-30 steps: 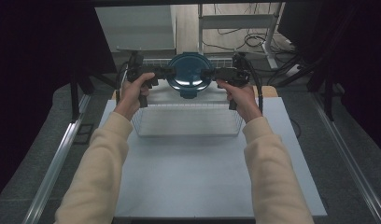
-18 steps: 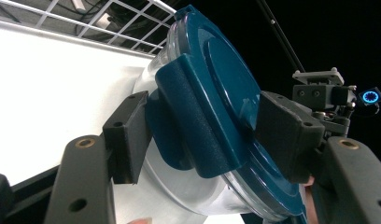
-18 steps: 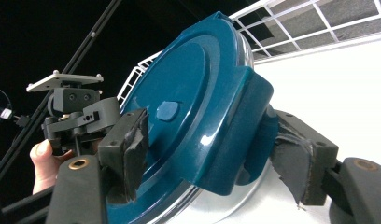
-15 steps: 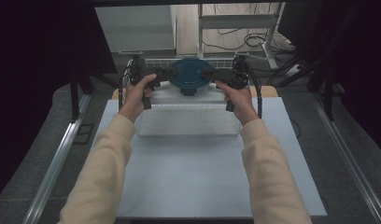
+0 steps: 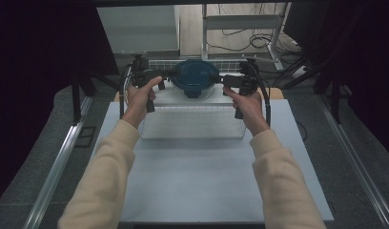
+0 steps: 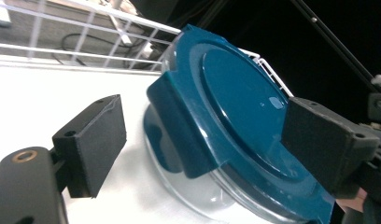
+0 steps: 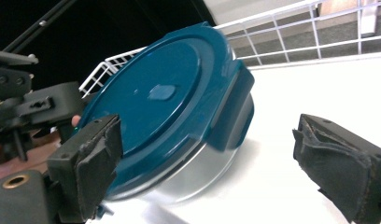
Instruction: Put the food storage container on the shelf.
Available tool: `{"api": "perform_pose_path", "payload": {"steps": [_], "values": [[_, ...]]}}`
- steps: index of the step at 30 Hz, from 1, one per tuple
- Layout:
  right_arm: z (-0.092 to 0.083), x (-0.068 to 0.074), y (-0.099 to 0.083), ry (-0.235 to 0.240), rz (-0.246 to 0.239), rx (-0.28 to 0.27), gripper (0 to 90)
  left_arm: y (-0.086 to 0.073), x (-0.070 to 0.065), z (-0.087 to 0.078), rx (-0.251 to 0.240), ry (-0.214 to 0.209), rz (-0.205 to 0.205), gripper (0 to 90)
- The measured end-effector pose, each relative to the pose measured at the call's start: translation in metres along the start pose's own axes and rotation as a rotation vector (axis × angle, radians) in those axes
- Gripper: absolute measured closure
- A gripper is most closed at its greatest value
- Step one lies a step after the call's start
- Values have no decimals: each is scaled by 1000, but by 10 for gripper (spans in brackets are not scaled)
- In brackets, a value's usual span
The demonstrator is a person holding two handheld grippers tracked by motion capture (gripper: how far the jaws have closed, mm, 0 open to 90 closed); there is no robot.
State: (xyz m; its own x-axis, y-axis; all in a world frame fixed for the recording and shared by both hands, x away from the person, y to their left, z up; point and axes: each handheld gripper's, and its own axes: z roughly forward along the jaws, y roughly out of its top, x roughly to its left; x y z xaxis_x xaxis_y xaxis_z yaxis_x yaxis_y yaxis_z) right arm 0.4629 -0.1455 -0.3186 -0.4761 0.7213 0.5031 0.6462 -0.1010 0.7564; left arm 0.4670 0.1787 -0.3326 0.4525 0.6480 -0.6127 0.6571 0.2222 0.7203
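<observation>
The blue-lidded glass container sat at upper centre of the high view, beyond the clear bin, and you held the left gripper and right gripper flanking it, fingers spread, apparently about to close on its sides.

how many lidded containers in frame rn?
1. The round clear container with a blue lid sits at the table's far edge, between the left gripper and right gripper, behind the clear bin.

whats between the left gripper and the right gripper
The round container with a blue lid, seen in the high view between the left gripper and right gripper.
</observation>
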Motion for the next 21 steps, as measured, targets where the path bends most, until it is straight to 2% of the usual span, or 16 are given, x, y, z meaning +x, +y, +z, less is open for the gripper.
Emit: {"api": "perform_pose_path", "payload": {"steps": [2,4,6,11,14,17,21], "values": [[-6,2,-3,26,-11,-7,76,-1,-4,-7,0,-3,11,129],[-14,4,-6,44,-33,-14,76,-4,-12,-16,3,1,51,123],[-22,6,-9,52,-63,-25,76,-9,-20,-26,-7,17,95,122],[-45,15,-19,48,-147,-20,79,-27,-38,-53,-21,4,170,135],[-61,19,-29,53,-194,-14,79,-45,-50,-68,7,10,237,144],[-79,23,-47,57,-253,-20,79,-67,-59,-84,25,0,287,147],[-101,23,-78,53,-331,-27,80,-103,-62,-102,47,-13,338,153]]}}
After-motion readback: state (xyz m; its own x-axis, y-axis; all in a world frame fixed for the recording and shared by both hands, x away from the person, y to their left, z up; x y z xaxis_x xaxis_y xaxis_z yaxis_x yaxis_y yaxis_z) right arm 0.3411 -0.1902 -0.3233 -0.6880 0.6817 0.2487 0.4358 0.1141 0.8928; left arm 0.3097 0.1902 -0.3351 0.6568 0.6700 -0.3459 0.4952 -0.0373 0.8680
